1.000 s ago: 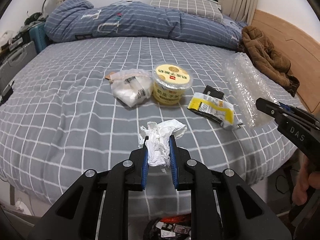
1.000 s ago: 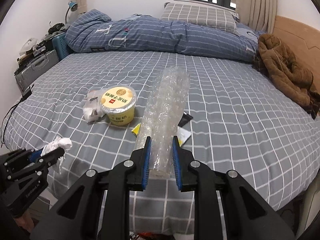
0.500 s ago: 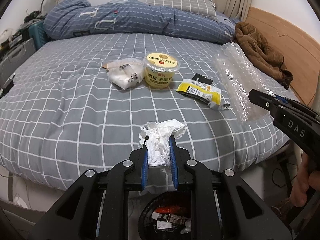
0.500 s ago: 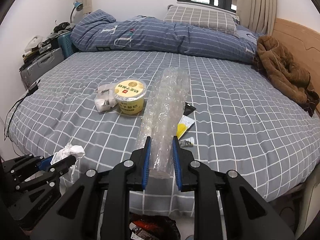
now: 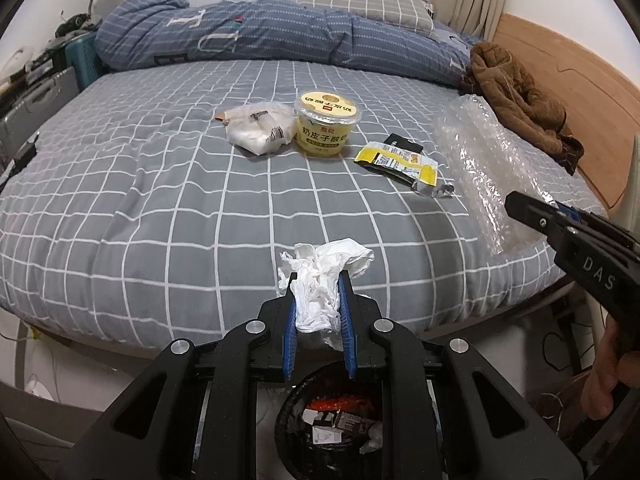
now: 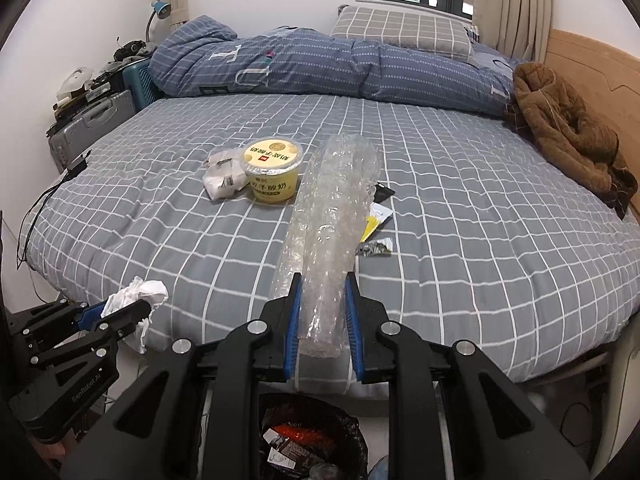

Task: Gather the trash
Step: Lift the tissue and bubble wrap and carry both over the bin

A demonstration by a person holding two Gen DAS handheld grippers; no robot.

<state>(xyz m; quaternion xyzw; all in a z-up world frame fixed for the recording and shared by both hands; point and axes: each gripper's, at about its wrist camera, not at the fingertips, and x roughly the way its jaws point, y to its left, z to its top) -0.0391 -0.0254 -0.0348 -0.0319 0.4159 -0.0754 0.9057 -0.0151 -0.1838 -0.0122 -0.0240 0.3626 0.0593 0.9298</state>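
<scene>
My left gripper (image 5: 317, 280) is shut on a crumpled white tissue (image 5: 320, 276), held past the bed's near edge above a black-lined trash bin (image 5: 336, 428). In the right wrist view my right gripper (image 6: 320, 280) is shut on a long roll of clear bubble wrap (image 6: 332, 216) that sticks forward over the bed. The bin (image 6: 312, 440) shows below it too. Still on the grey checked bed lie a yellow yogurt cup (image 5: 326, 128), a white plastic bag (image 5: 258, 134) and a yellow snack wrapper (image 5: 398, 164). Each gripper appears in the other's view: the left gripper (image 6: 132, 306), the right gripper (image 5: 516, 204).
A blue duvet (image 6: 320, 68) and a checked pillow (image 6: 400, 30) lie at the head of the bed. A brown jacket (image 6: 568, 136) is heaped by the wooden headboard on the right. Suitcases (image 6: 92, 124) and clutter stand at the left wall. A hand (image 5: 608, 376) grips the right handle.
Both grippers have drawn back from the bed with their loads still held. The bed's near edge and the trash bin below have come further into both views.
</scene>
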